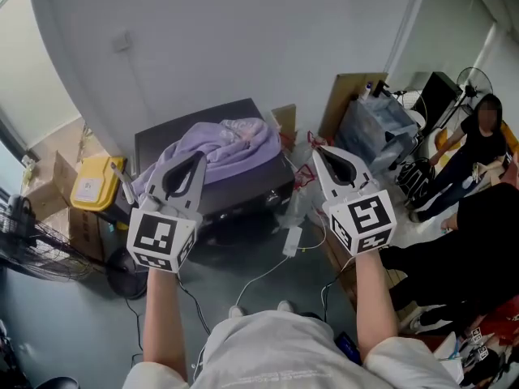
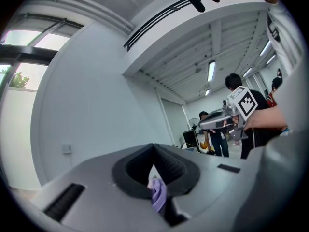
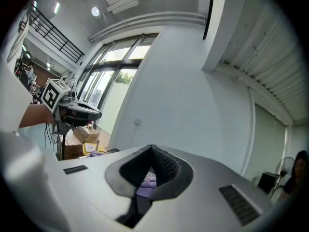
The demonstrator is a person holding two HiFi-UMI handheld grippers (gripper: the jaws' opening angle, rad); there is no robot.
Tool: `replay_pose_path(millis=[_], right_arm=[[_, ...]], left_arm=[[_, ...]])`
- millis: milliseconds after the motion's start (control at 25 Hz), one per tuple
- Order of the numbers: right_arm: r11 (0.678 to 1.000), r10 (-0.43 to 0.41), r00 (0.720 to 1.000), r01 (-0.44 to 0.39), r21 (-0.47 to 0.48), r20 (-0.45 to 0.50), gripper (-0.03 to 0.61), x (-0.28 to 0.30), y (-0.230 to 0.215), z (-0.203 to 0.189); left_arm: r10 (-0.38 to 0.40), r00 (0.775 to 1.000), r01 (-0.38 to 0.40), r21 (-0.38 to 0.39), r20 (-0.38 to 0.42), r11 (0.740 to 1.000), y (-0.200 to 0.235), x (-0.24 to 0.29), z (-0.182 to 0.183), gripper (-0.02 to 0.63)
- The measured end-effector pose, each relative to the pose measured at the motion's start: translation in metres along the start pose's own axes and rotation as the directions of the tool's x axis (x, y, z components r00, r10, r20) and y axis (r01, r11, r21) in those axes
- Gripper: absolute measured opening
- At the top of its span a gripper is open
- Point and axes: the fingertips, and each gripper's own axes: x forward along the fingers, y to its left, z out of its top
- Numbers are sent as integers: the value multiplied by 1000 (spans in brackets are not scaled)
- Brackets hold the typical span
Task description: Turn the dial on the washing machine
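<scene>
- Pointing away from the person, the left gripper [image 1: 197, 156] and right gripper [image 1: 318, 151] are both pressed together at the tips, pinching nothing.
- Each carries a cube of black-and-white square markers, with no lettering.
- Beyond them, not touched, sits the dark washing machine [image 1: 235, 194], long axis left to right, a lavender cloth [image 1: 223, 146] heaped on top. Its dial is too small to make out.
- Far left, a yellow container [image 1: 96, 183] bears a white label, unreadable.

Colours nr the claws
Lilac cloth [image 1: 231, 144] lying on blk machine [image 1: 160, 140] ahead; yellow box [image 1: 96, 183] sitting left of grey left gripper [image 1: 197, 159].
</scene>
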Motion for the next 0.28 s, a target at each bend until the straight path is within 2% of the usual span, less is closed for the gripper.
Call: replay_pose_path(millis=[280], right_arm=[[1000,-5,1000,5,-19,0,14,0,2,0]], left_arm=[[0,1000,0,-4,1,1000,0,-1,-4,14]])
